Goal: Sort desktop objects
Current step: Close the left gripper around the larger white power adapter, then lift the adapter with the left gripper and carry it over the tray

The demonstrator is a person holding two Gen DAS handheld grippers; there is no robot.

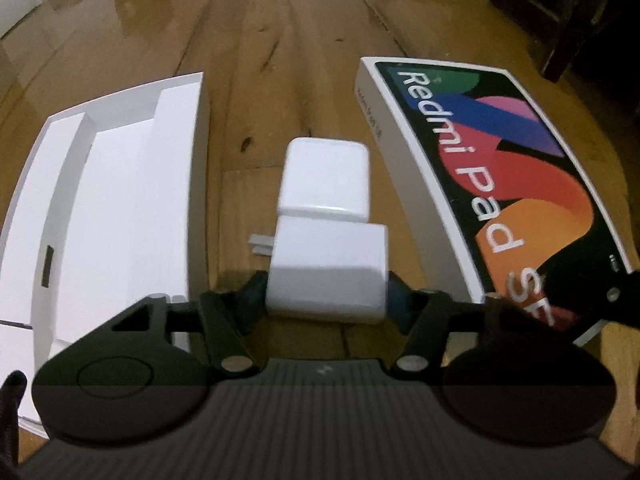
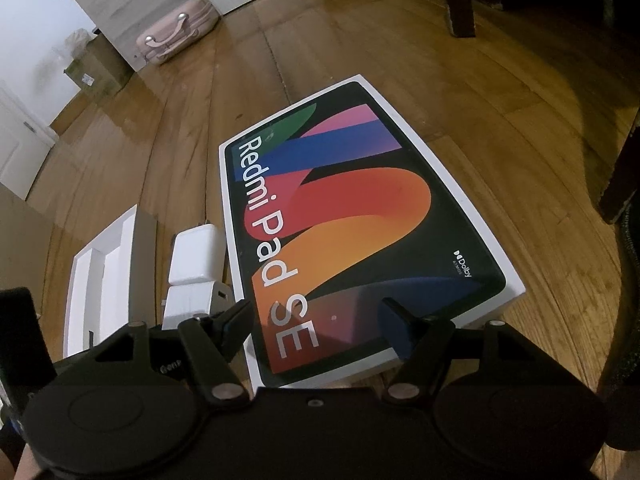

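Two white chargers lie on the wooden floor between an open white box tray [image 1: 100, 184] and a Redmi Pad SE box lid [image 1: 500, 184]. My left gripper [image 1: 326, 288] has its fingers on both sides of the near charger [image 1: 328, 268], whose prongs point left. The far charger [image 1: 324, 176] touches it just beyond. In the right wrist view my right gripper [image 2: 316, 324] is open and empty above the near end of the lid [image 2: 360, 232]. The chargers [image 2: 196, 276] and the tray [image 2: 108, 276] show at its left.
A pink suitcase [image 2: 176, 36] and a cardboard box [image 2: 96, 68] stand far back by a wooden cabinet [image 2: 132, 0]. Dark furniture legs [image 2: 460, 0] stand at the back right. The right gripper's tip [image 1: 600, 292] shows over the lid's near corner in the left wrist view.
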